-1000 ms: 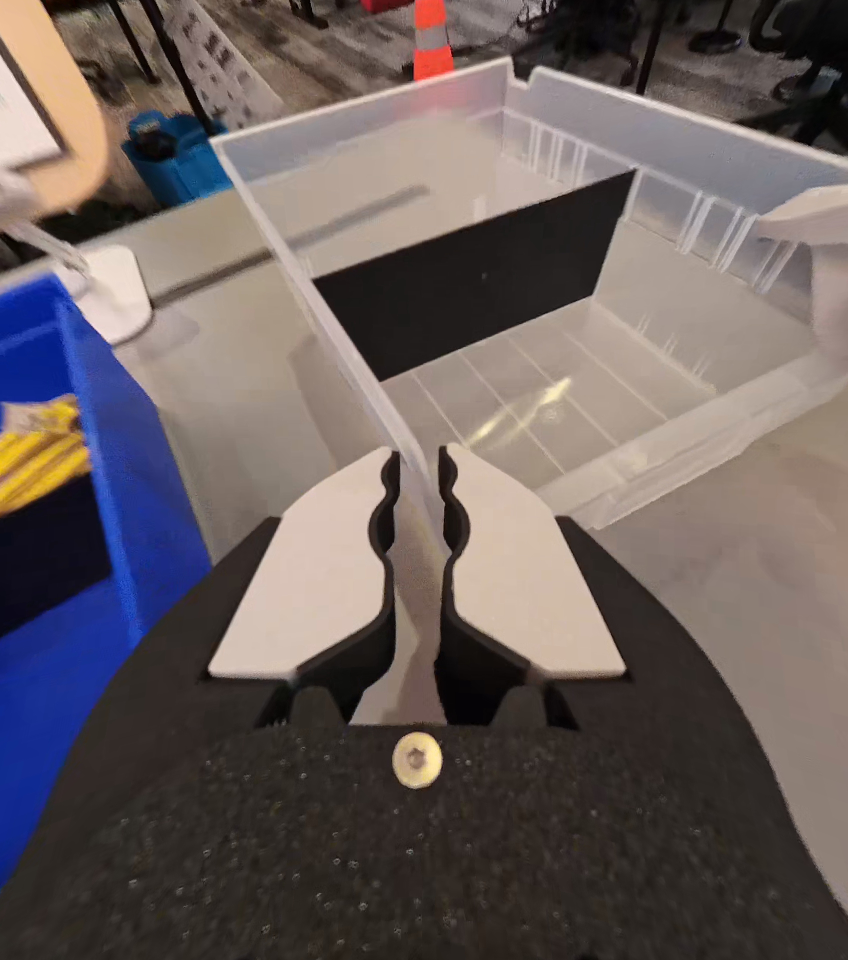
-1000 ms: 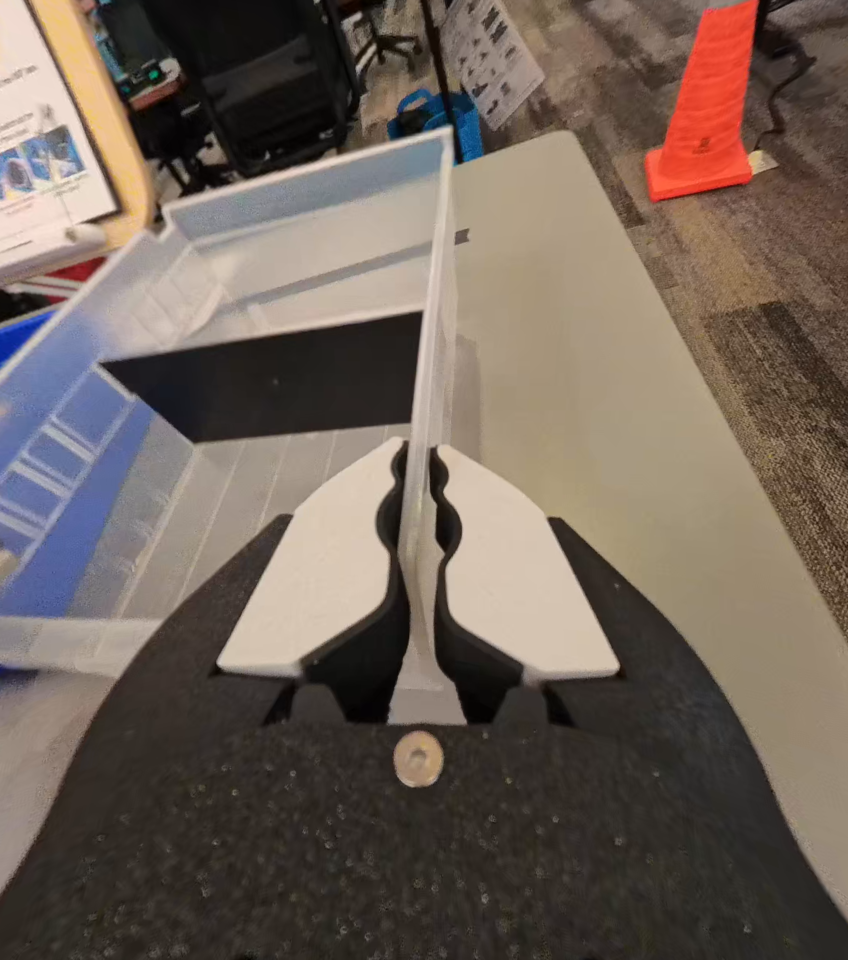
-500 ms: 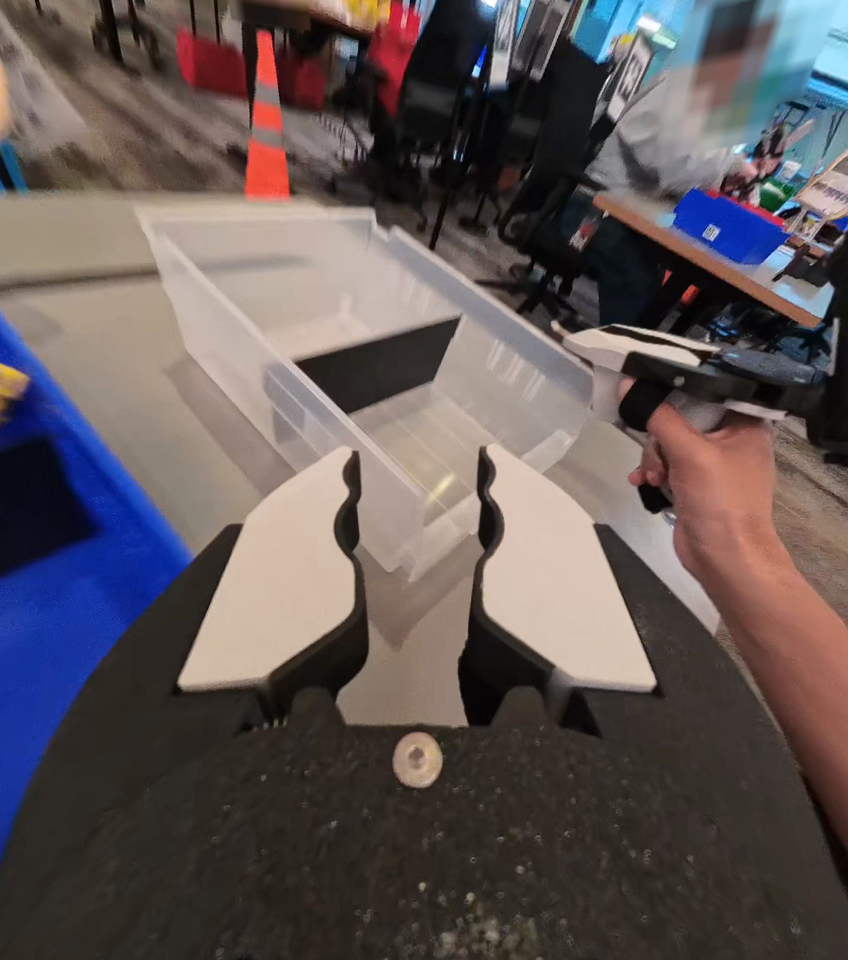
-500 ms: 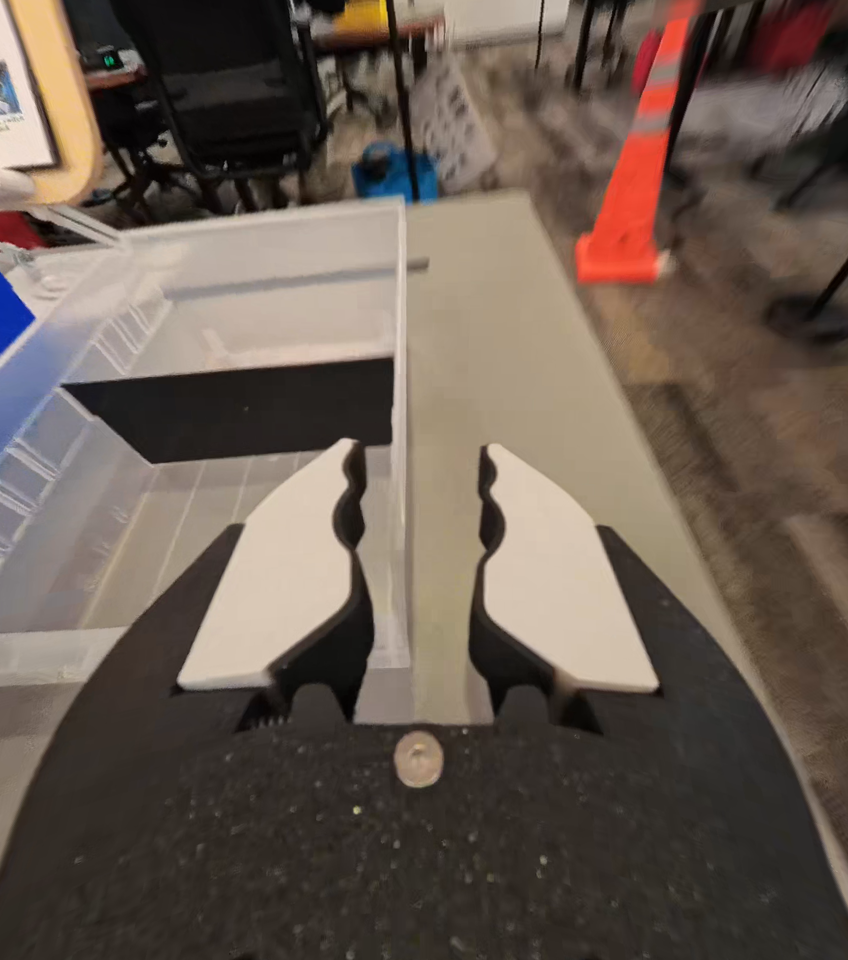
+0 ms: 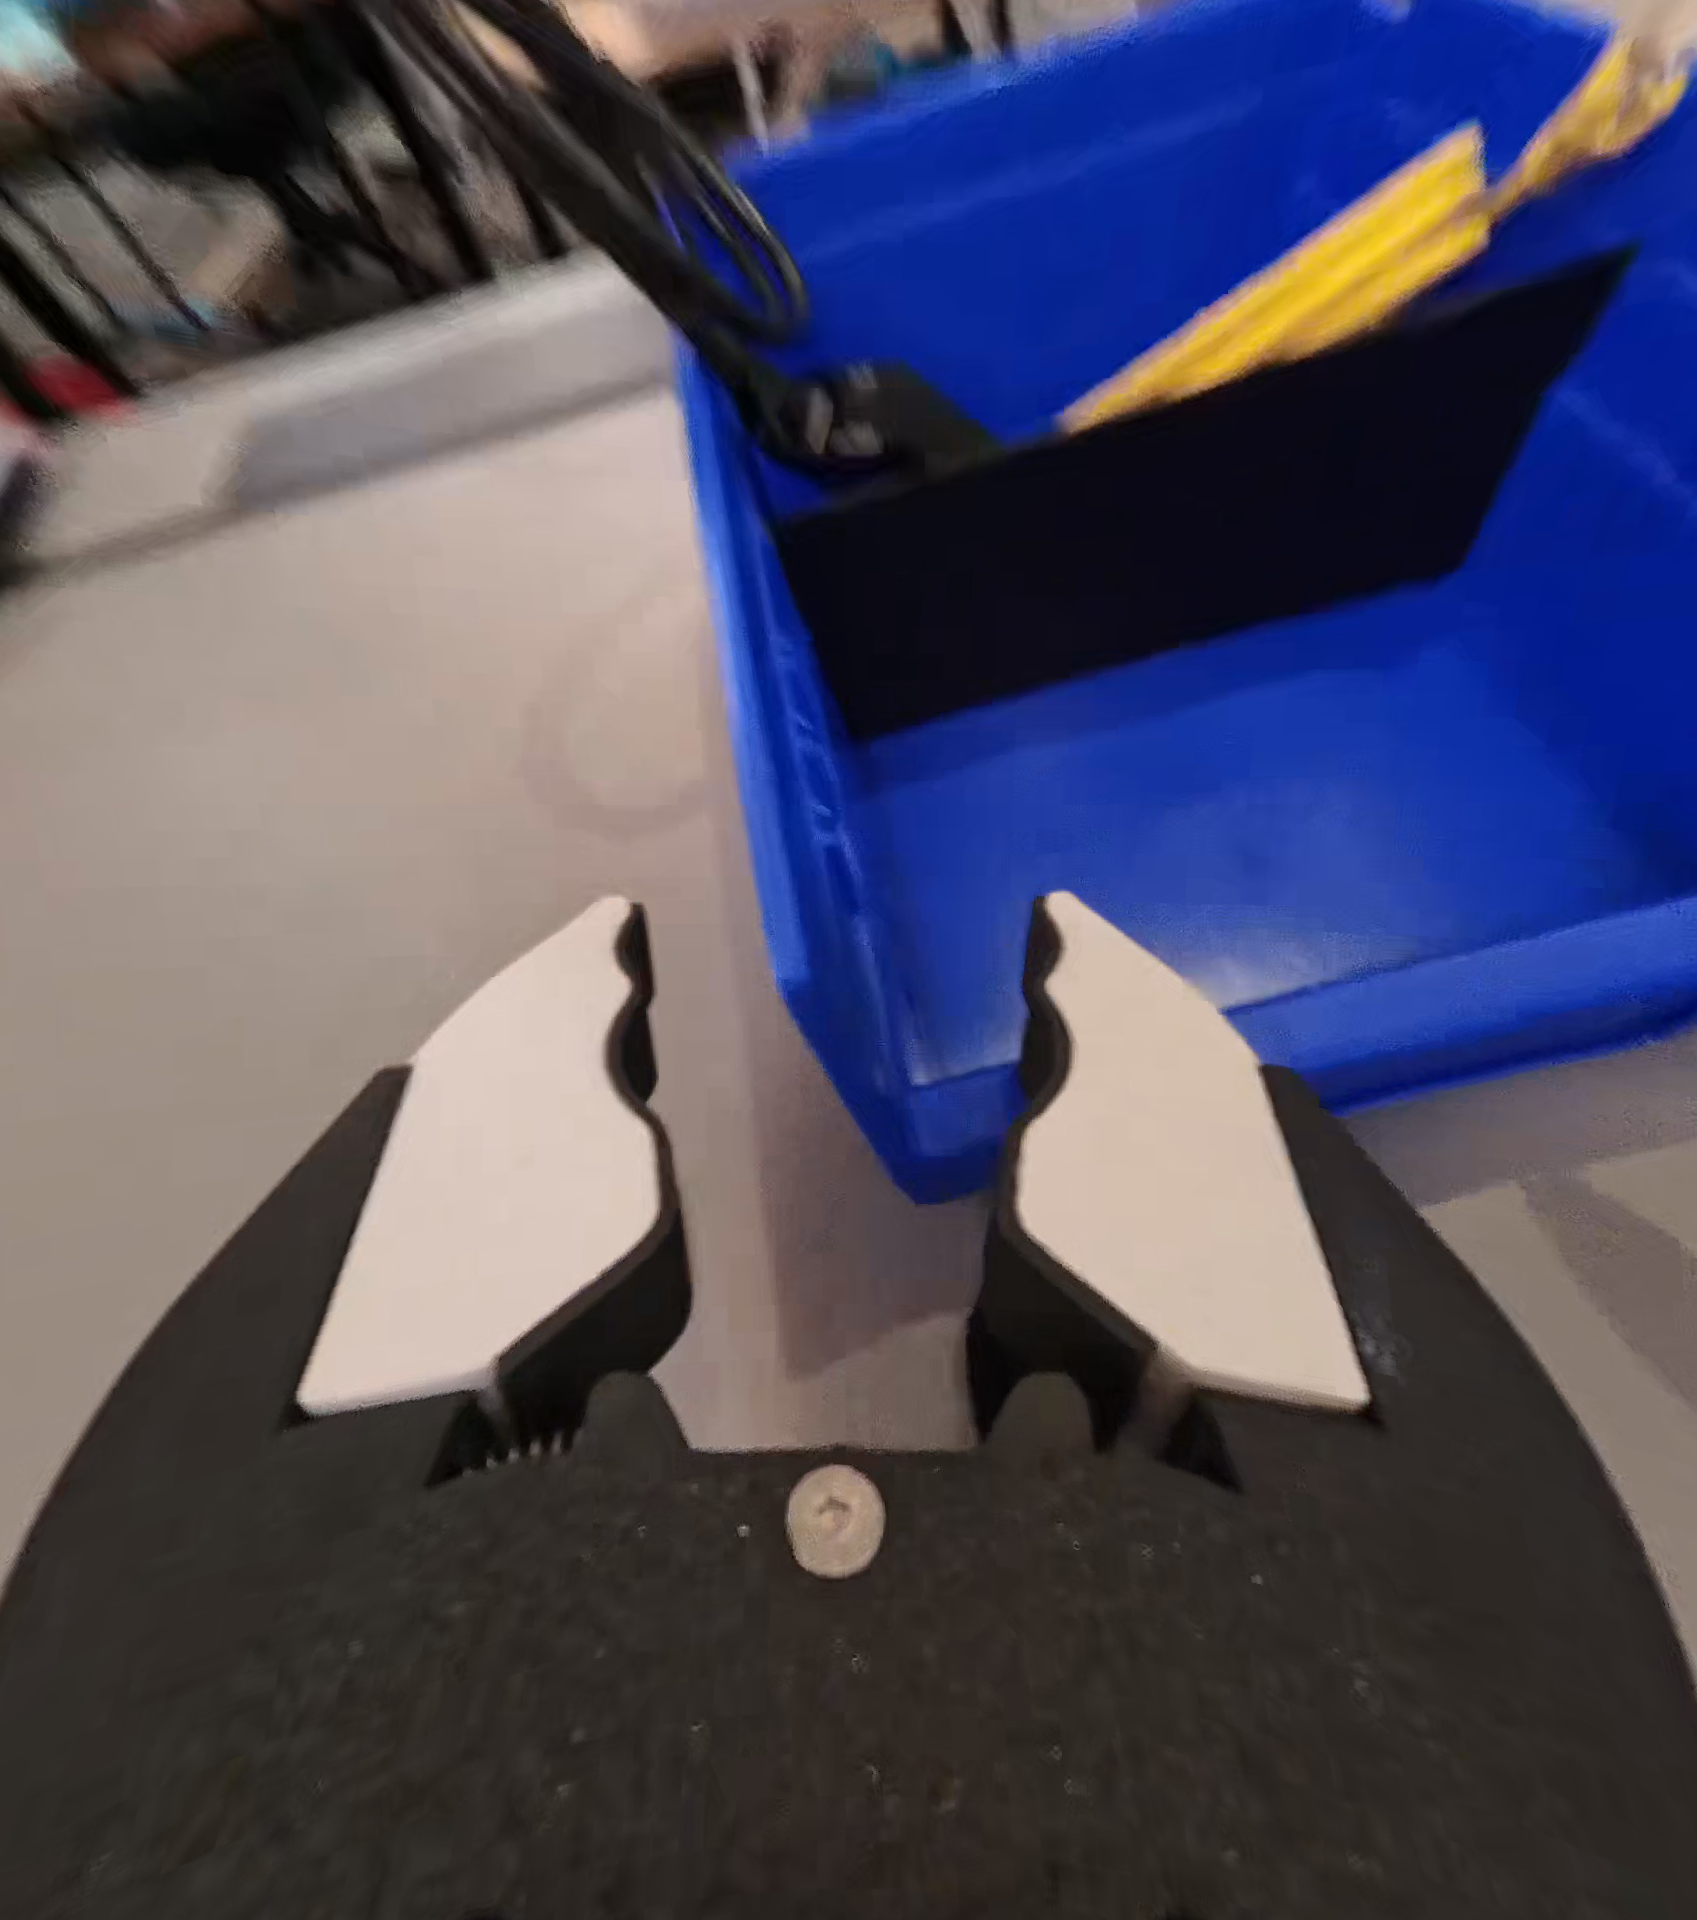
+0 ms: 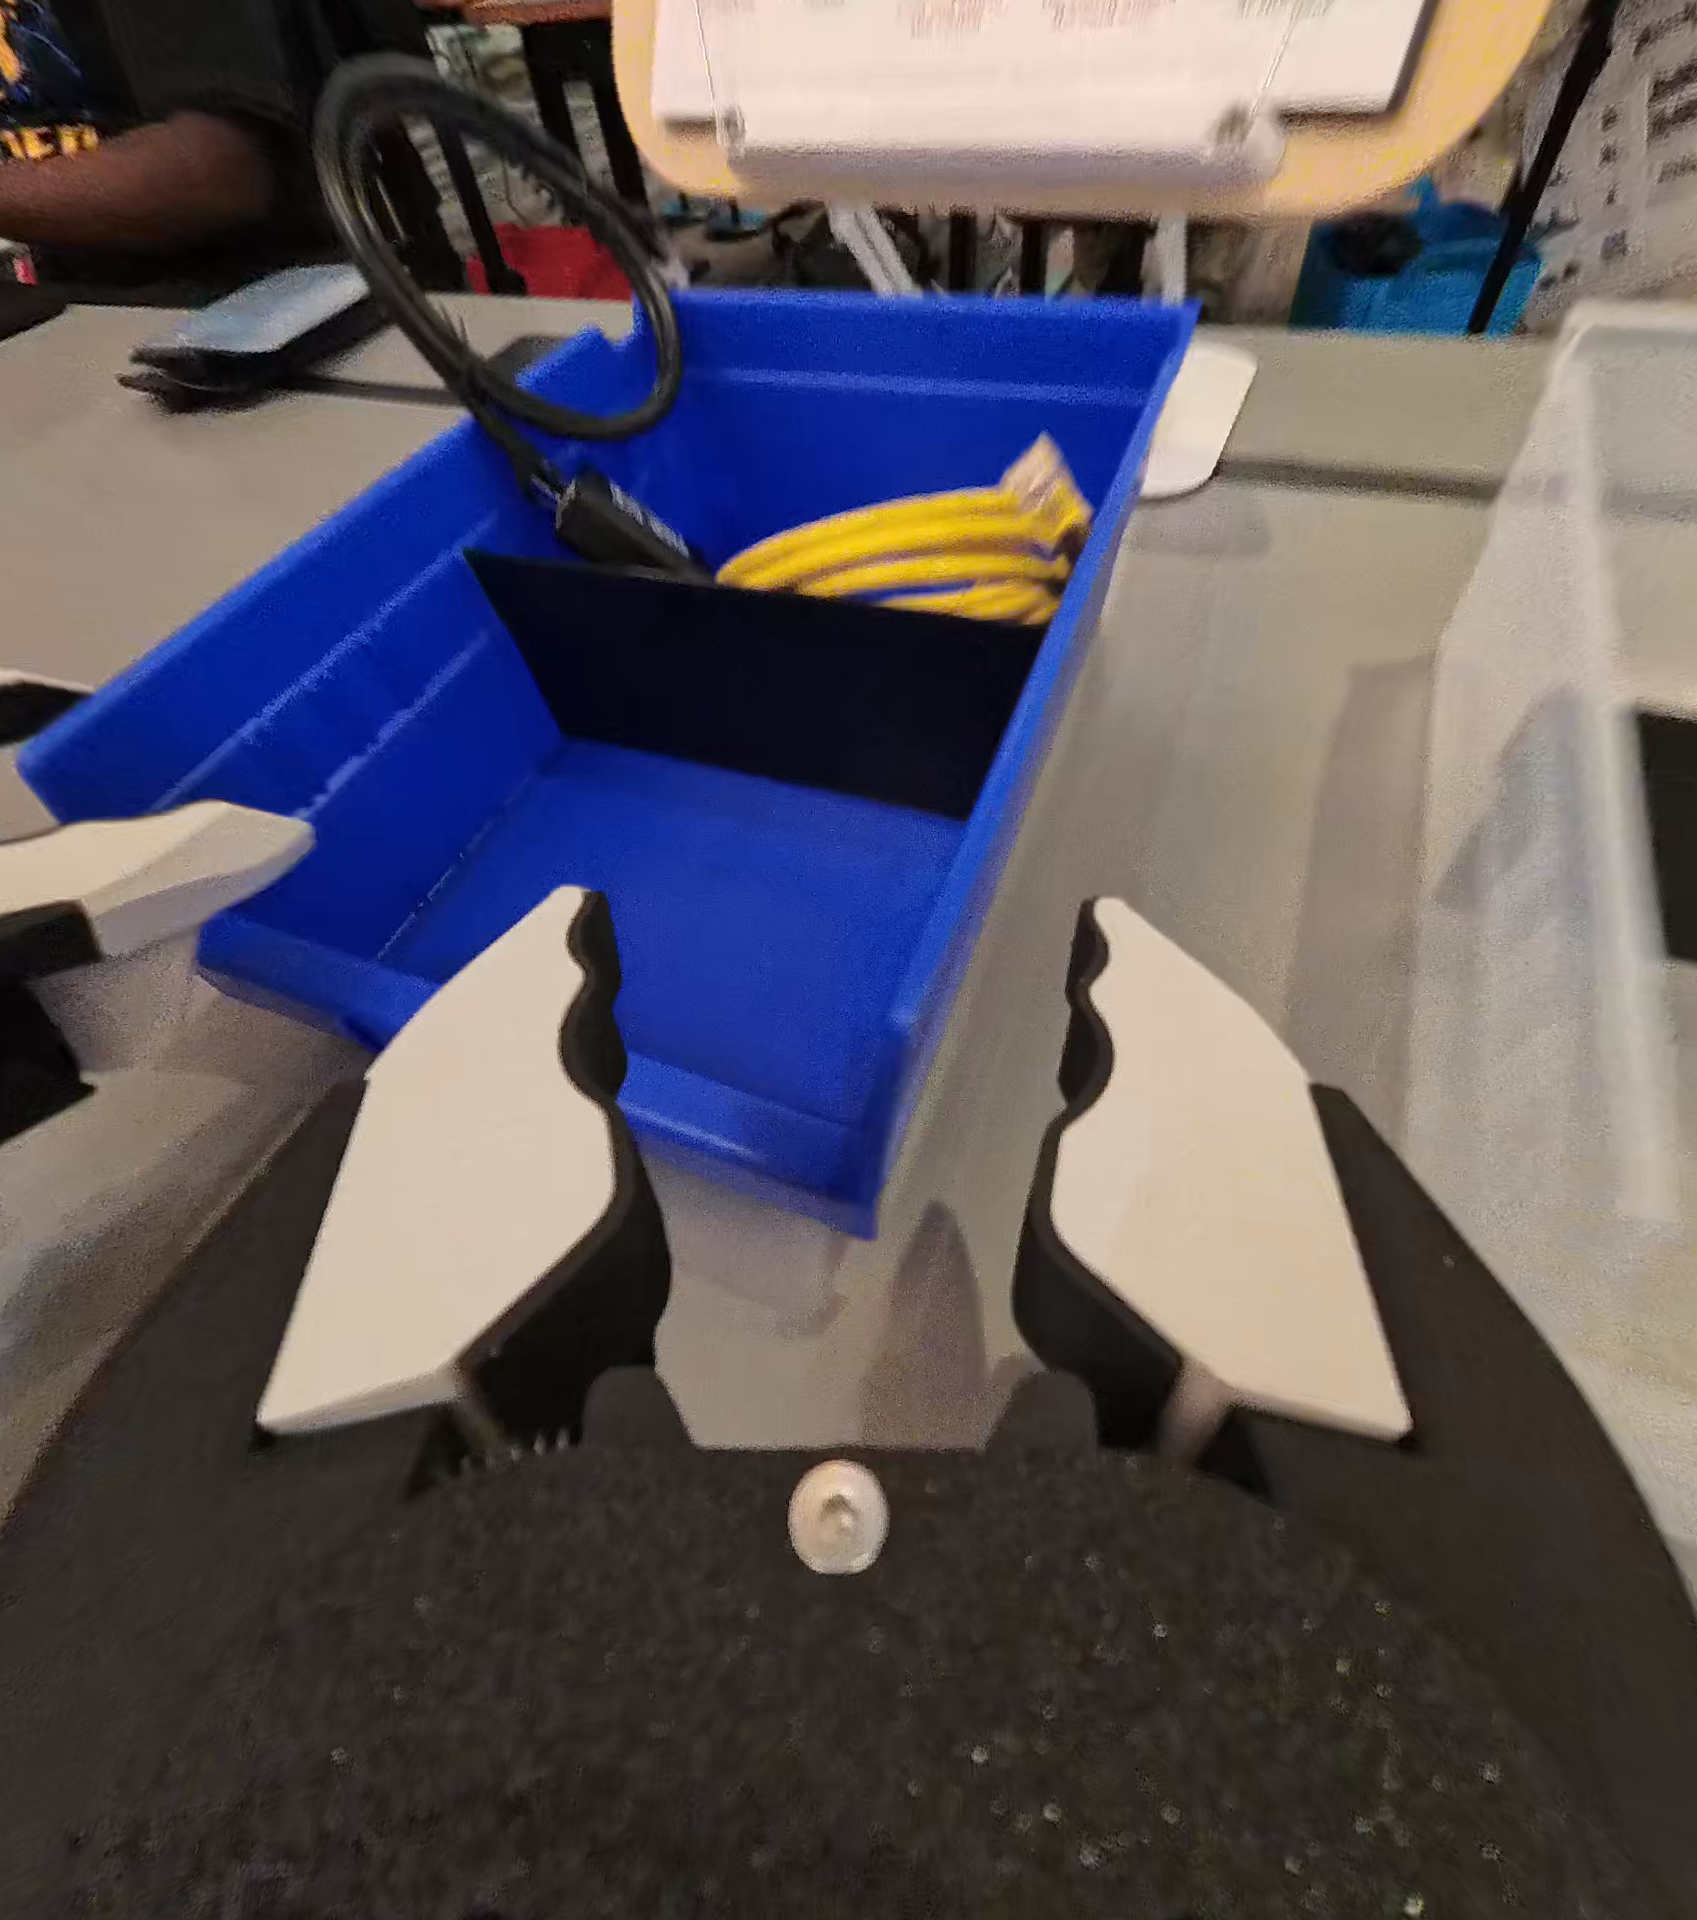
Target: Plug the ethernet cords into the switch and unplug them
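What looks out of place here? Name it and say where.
One thing: a black cable loops up and over the far left rim of the blue bin instead of lying inside, unlike the yellow cords, coiled behind the black divider. The near compartment holds nothing. Both grippers are open and hold nothing.

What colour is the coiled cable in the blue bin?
Yellow coiled cable, behind the bin's black divider; clearest in the right wrist view.

bin [image 6: 1031, 810] left of tote [image 6: 1571, 727] on table [image 6: 1239, 727] | cords [image 6: 927, 556], adapter [image 6: 615, 525] behind divider [image 6: 771, 686]
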The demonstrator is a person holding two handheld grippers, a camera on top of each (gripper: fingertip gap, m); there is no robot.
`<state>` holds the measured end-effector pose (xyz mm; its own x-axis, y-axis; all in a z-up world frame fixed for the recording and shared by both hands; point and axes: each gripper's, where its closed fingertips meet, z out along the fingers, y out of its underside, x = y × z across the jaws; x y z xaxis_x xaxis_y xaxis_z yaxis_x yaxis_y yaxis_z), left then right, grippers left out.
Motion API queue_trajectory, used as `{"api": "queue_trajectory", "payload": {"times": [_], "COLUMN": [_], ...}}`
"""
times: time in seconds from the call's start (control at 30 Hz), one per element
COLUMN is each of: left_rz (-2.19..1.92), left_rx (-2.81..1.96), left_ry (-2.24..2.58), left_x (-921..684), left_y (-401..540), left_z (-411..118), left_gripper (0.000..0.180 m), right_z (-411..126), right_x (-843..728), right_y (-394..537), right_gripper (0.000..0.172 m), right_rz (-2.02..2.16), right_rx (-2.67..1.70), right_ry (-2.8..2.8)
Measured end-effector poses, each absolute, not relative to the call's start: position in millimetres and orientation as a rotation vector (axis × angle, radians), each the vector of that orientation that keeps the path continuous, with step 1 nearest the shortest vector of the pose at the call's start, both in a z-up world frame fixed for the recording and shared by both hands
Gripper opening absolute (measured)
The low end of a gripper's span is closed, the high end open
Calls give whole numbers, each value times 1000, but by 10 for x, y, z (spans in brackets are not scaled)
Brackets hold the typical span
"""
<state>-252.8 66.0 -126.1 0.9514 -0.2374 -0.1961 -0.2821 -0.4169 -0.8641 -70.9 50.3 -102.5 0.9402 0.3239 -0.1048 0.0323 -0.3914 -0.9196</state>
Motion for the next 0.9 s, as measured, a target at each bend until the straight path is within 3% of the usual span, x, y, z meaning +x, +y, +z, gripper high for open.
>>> {"api": "queue_trajectory", "payload": {"times": [0.03,0.1,0.13,0.17,0.53,0.9], "left_rz": [-23,-202,-197,-196,-15,-142], "left_rx": [-2085,-2116,-2126,-2130,-1972,-2052], "left_ry": [385,350,328,347,208,122], "left_x": [-2476,-2410,-2487,-2537,-3961,-5134], "left_y": [671,687,717,747,1022,1121], "left_z": [-1411,-1448,-1427,-1405,-855,-1359], "left_gripper": [54,22,8,8,2,2], "right_z": [-1153,-1482,-1477,-1452,-1119,-1450], "right_x": [-764,-727,-718,-659,-1999,-3271], "right_y": [526,584,599,603,923,955], "right_gripper": [80,35,28,10,10,15], "right_rz": [307,194,192,180,164,116], "right_rx": [-1976,-2109,-2112,-2126,-2028,-2068], "right_ry": [-242,-197,-200,-173,-331,-525]}}
